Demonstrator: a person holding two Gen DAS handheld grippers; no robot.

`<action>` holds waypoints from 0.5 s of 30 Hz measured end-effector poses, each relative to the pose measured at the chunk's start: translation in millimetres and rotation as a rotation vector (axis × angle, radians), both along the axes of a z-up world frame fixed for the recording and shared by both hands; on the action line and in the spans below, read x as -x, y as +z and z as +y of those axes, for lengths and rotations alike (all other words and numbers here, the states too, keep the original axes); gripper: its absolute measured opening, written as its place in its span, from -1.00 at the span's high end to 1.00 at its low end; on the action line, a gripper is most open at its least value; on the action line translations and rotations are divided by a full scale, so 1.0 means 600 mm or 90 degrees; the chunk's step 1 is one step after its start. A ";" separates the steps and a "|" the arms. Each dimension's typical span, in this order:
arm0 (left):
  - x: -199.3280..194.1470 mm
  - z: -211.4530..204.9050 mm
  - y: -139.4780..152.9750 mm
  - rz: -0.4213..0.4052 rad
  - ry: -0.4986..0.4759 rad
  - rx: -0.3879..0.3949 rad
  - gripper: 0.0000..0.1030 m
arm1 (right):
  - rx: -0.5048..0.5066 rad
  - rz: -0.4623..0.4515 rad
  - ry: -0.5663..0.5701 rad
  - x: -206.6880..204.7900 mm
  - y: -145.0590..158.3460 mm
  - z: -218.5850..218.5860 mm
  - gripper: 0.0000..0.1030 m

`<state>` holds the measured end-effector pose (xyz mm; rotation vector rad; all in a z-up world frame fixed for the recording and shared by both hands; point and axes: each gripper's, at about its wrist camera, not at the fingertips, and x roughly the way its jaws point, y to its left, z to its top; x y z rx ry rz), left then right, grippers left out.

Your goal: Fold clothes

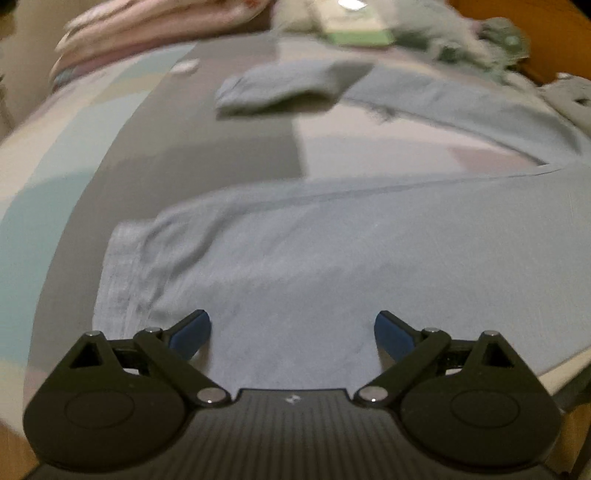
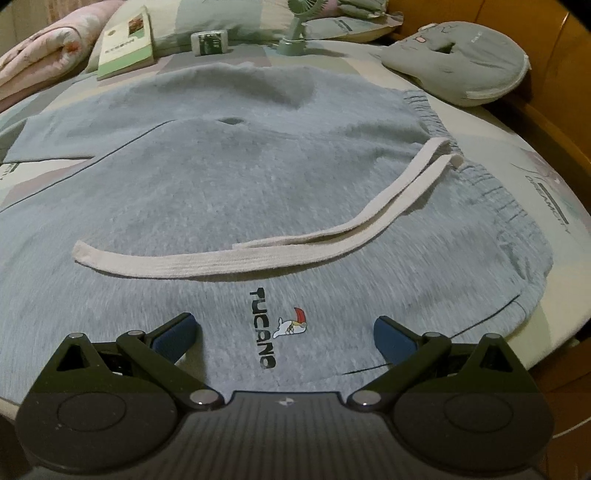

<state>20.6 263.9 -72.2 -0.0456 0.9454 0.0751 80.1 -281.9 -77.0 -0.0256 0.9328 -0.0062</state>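
Your left gripper (image 1: 291, 332) hangs low over the grey sweatpants (image 1: 314, 258), its blue fingers (image 1: 192, 334) spread wide with nothing between them. Just beyond them lies one trouser leg, its ribbed cuff (image 1: 122, 273) to the left of the fingers; the second leg (image 1: 295, 88) stretches farther off, its cuff end also to the left. That view is blurred, so finer detail is lost.

Your right gripper (image 2: 286, 336) also hovers over the sweatpants (image 2: 207, 177), fingers (image 2: 173, 338) parted and holding nothing. The black "TUCANO" logo (image 2: 264, 328) with its small bird sits directly between the fingers. Just beyond the logo the white drawstring (image 2: 236, 254) lies loose across the fabric, running up to the gathered waistband (image 2: 480, 184) at the right.

The sweatpants lie spread flat on the bed (image 2: 535, 166), which has a patchwork sheet. Past the sweatpants, at the far side of the bed, you see a green-and-white booklet (image 2: 125, 44), a small box (image 2: 210, 42), a little green fan (image 2: 295, 22), a pink quilt (image 2: 40, 51) to the left and a grey round cushion (image 2: 454, 55) to the right.
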 end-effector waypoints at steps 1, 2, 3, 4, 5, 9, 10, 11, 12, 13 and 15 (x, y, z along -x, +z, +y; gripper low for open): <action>0.006 0.004 -0.001 -0.003 0.007 0.001 -0.90 | -0.001 -0.002 -0.002 0.001 0.000 0.000 -1.00; 0.011 0.007 -0.001 -0.001 0.013 -0.007 -0.90 | -0.002 -0.003 -0.004 0.002 -0.001 0.000 -1.00; 0.015 0.007 0.002 0.000 0.016 -0.016 -0.90 | -0.002 -0.006 -0.006 0.003 -0.001 0.000 -1.00; 0.018 0.005 0.006 0.000 0.016 -0.025 -0.90 | -0.003 -0.010 -0.007 0.005 -0.002 0.000 -1.00; 0.020 0.004 0.010 -0.001 0.016 -0.034 -0.90 | -0.003 -0.014 -0.008 0.006 -0.002 0.000 -1.00; 0.016 -0.008 0.036 -0.022 0.003 -0.063 -0.90 | -0.003 -0.028 -0.007 0.013 -0.005 0.000 -1.00; 0.012 -0.014 0.046 -0.034 -0.006 -0.064 -0.90 | -0.003 -0.032 -0.006 0.014 -0.005 0.000 -1.00; 0.007 -0.023 0.058 -0.049 -0.019 -0.063 -0.90 | -0.002 -0.033 -0.006 0.015 -0.005 0.000 -1.00; 0.002 -0.034 0.070 -0.062 -0.033 -0.062 -0.90 | -0.002 -0.032 -0.006 0.014 -0.005 0.000 -1.00; -0.006 -0.048 0.081 -0.075 -0.050 -0.061 -0.90 | -0.002 -0.030 -0.006 0.013 -0.004 0.000 -1.00; -0.023 -0.076 0.100 -0.099 -0.083 -0.059 -0.90 | -0.002 -0.023 -0.006 0.011 -0.002 0.000 -1.00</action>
